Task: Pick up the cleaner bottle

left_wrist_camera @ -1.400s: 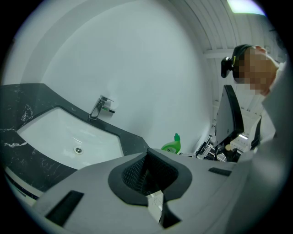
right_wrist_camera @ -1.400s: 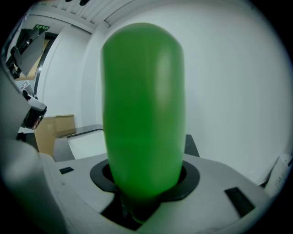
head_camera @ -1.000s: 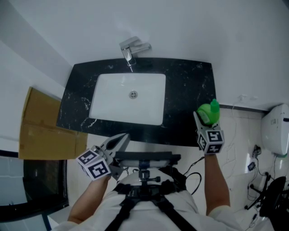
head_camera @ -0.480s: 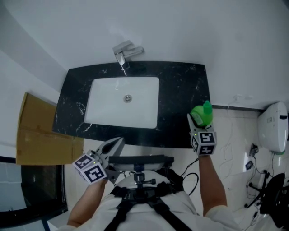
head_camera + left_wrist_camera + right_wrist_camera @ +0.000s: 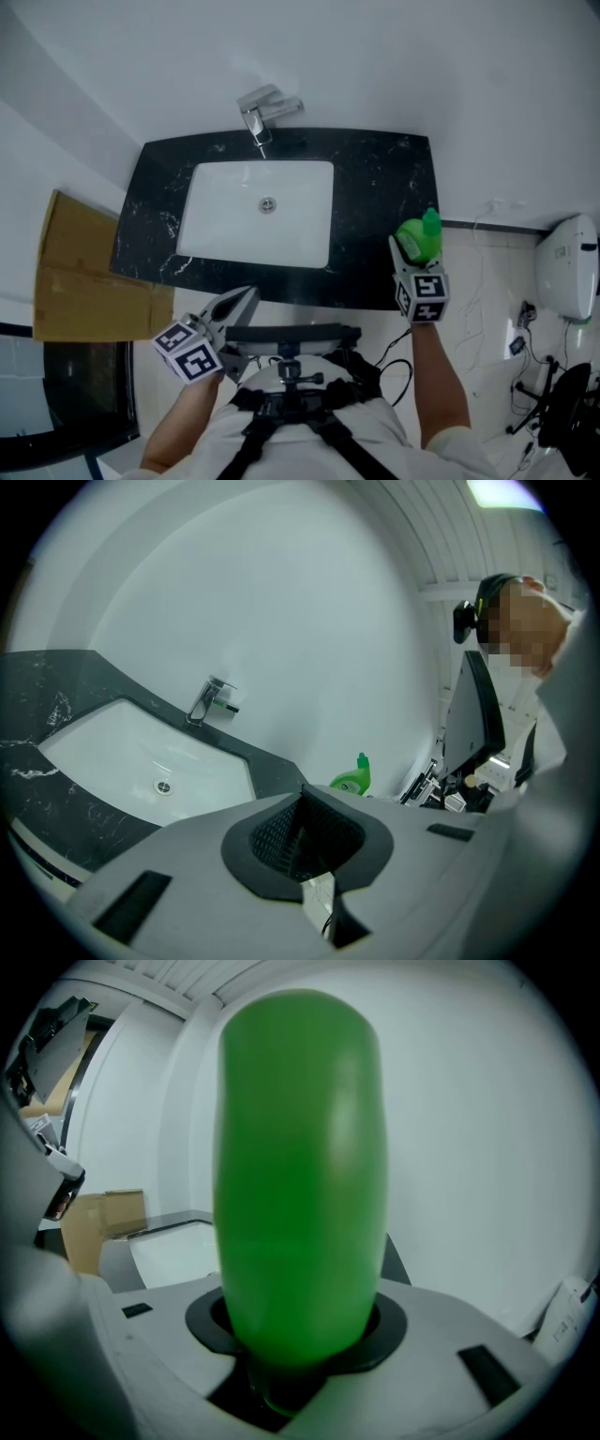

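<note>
Head view: the bottle (image 5: 419,238) stands at the counter's (image 5: 375,187) right edge, at 4 o'clock from the sink (image 5: 258,211); the tap (image 5: 258,111) is at the sink's 12. The right gripper (image 5: 409,251) reaches the bottle from 6 o'clock. The left gripper (image 5: 242,300) hangs off the counter's near edge, at 7 o'clock.

Left gripper view: its jaws are together, with nothing between them; the bottle shows small at 1 o'clock from them.

Right gripper view: its jaws have just been closing and now clasp the green bottle, which fills the middle.
</note>
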`<control>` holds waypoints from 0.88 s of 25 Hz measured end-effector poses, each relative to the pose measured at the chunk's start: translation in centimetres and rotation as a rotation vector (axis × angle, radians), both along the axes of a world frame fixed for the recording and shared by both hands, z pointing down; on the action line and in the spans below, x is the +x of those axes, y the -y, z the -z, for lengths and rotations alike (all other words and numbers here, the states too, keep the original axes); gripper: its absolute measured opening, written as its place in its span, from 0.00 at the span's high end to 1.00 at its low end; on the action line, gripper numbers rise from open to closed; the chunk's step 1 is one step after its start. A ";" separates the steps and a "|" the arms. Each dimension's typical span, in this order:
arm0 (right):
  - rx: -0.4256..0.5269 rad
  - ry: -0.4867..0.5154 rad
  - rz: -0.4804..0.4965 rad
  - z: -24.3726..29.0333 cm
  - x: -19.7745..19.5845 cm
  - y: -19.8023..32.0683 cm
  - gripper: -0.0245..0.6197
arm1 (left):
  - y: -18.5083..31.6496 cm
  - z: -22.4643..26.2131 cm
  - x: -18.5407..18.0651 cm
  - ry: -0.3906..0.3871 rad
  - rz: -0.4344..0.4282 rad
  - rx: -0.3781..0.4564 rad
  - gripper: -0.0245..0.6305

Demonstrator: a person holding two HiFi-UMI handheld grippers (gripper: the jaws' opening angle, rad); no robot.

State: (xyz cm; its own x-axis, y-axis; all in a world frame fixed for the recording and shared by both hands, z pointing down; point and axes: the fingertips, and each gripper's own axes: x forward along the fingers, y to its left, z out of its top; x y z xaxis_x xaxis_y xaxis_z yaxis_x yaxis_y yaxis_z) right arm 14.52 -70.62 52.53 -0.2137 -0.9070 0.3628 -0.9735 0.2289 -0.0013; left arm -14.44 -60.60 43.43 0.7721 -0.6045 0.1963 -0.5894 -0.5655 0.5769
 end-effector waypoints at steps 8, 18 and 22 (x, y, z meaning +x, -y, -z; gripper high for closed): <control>0.018 0.009 -0.072 0.0 0.0 0.6 0.65 | 0.2 -0.1 0.0 -0.003 -0.008 -0.005 0.97; 0.011 -0.010 -0.103 0.0 0.1 0.7 0.65 | 0.2 -0.1 -0.2 -0.009 -0.020 -0.007 0.97; 0.009 -0.016 -0.104 0.2 0.0 0.7 0.66 | 0.2 -0.1 -0.4 -0.009 -0.018 -0.007 0.97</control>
